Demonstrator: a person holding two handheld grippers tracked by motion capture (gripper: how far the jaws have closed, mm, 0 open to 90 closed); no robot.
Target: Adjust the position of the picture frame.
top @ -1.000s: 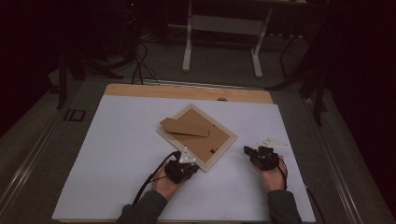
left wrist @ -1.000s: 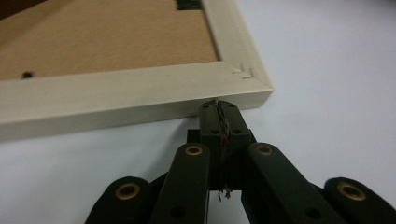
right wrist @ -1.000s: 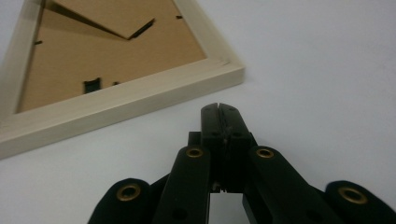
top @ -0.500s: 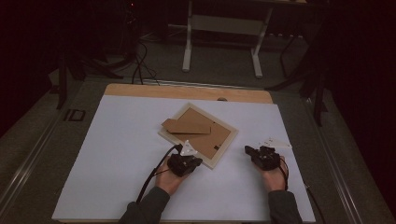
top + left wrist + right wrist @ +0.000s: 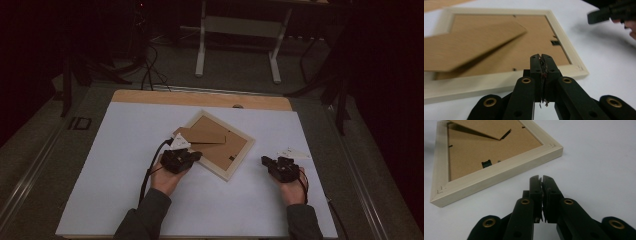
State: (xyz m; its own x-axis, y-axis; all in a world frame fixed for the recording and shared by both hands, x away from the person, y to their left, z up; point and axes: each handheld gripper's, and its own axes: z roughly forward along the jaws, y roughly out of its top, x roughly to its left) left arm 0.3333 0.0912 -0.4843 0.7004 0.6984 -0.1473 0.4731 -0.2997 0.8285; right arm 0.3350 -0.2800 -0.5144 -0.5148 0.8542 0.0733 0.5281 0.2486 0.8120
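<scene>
Our left gripper (image 5: pixel 192 156) sits at the near left edge of the frame (image 5: pixel 239 167), its jaws pressed together with nothing between them; in the left gripper view the tips (image 5: pixel 541 58) meet just above the frame's pale near rail (image 5: pixel 499 81). Our right gripper (image 5: pixel 266 161) rests on the white table (image 5: pixel 120 145) just right of the frame, apart from it. Its jaws have just been opening, and the right gripper view shows a thin slit between the tips (image 5: pixel 541 178) with nothing inside.

The frame lies face down and turned like a diamond, near the middle of the table, between our two hands. Its brown backing board (image 5: pixel 481 152) shows inside the pale wooden border. A loose brown flap (image 5: pixel 200 135) lies tilted across the frame's far left part. A small black clip (image 5: pixel 486 164) sits on the backing.
</scene>
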